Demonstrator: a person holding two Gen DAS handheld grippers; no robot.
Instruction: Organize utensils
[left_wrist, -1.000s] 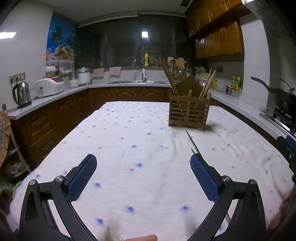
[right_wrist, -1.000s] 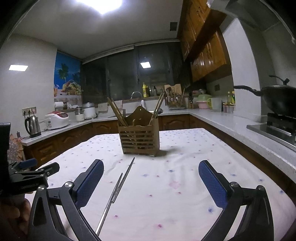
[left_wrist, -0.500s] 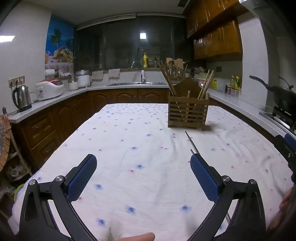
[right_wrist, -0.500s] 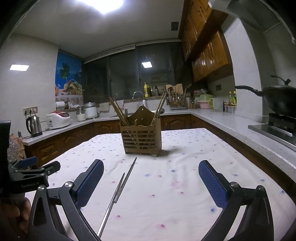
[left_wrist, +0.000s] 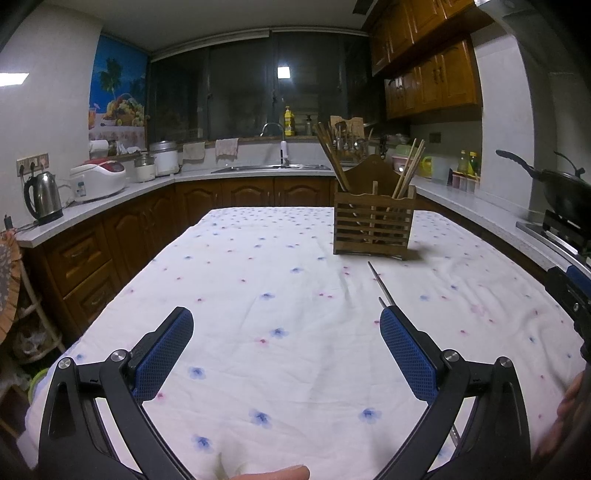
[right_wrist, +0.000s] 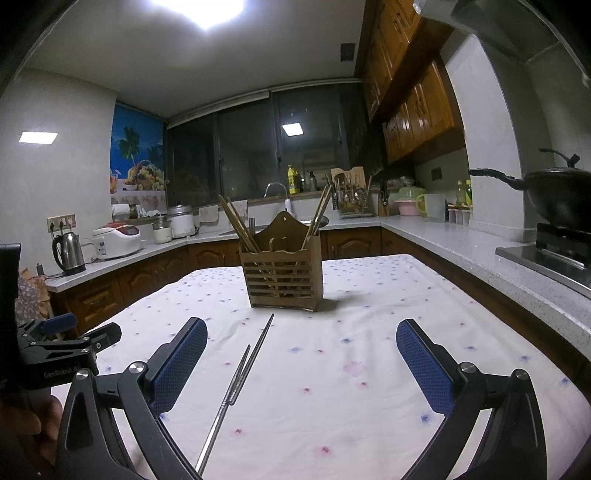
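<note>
The left gripper, blue-padded, hovers spread wide and empty over the white flower-print tablecloth. Right of it, two thin metal chopsticks lie side by side on the cloth. Beyond their far tips stands the slatted wooden utensil holder with wooden chopsticks. The right gripper likewise gapes wide, holding nothing.

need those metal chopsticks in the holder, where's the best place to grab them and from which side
Probably grip the metal chopsticks mid-length, where the two overlap, coming from above with the right tongs across them. They lie flat on the tablecloth, pointing toward the holder.
</note>
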